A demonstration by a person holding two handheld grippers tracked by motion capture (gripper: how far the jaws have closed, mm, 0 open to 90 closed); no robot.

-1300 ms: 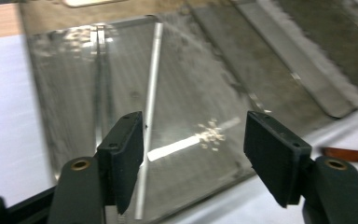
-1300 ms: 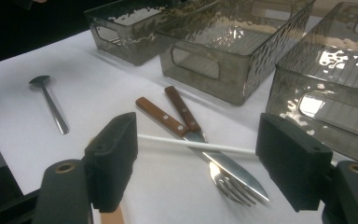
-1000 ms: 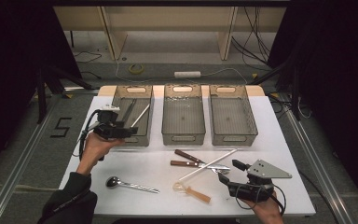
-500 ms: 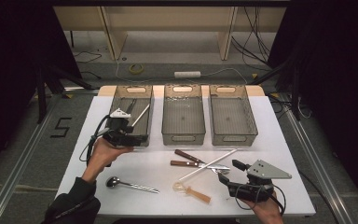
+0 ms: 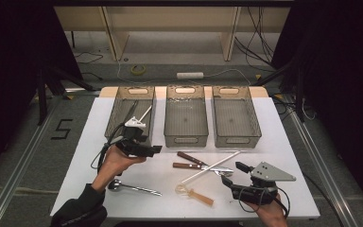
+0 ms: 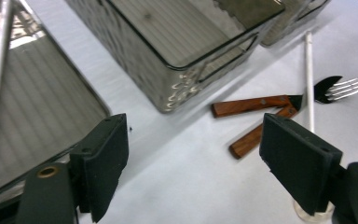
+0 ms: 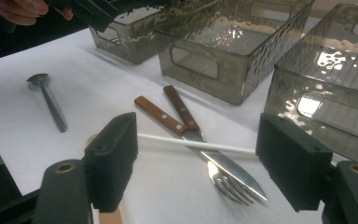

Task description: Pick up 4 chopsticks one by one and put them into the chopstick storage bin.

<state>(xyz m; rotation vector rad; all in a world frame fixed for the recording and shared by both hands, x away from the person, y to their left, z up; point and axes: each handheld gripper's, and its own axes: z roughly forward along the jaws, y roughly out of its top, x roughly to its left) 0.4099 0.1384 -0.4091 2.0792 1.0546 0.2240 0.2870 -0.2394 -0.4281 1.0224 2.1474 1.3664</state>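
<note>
White table covering is laid out for sorting cutlery into three grey bins. With its jaws just opened wide and nothing between them, the left gripper is held beside the left bin, aimed at the wooden-handled knives near that bin's front. The right gripper is held open, empty.

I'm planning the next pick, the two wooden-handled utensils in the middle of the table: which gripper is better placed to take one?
Probably the right gripper: it sits open just beside the wooden-handled utensils, which lie ahead of its jaws. The left gripper, also open and empty, is by the left bin, slightly farther off.
</note>
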